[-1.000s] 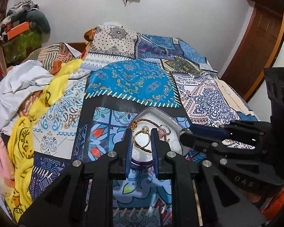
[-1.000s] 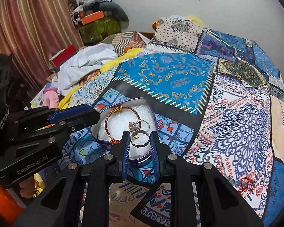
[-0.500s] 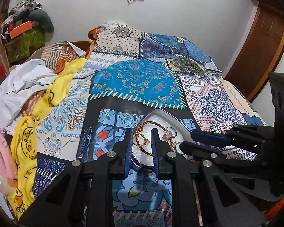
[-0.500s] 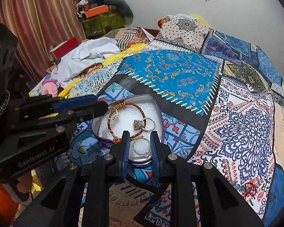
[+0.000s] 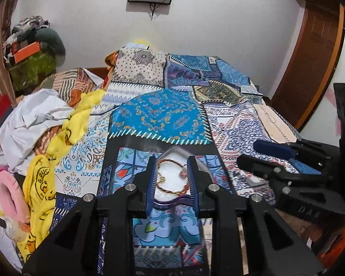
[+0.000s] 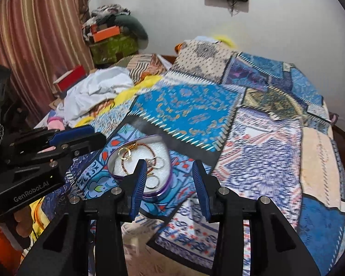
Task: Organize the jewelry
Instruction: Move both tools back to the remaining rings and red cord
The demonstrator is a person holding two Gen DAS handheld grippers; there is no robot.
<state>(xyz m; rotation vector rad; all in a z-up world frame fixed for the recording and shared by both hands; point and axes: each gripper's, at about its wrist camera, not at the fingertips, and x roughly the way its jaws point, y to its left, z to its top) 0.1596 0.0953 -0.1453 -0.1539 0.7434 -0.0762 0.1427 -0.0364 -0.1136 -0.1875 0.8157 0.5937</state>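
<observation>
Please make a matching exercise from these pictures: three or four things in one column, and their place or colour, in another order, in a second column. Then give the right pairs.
Things:
1. heart-shaped tin
2. braided bracelet
3. yellow cloth
4. orange box

Places or colours:
A. on the pile by the curtain
B. purple rim, white lining
C. along the bed's left side, duck print
D. lying inside the tin, red and gold

Pairs: 1-B, 2-D, 3-C, 4-A
</observation>
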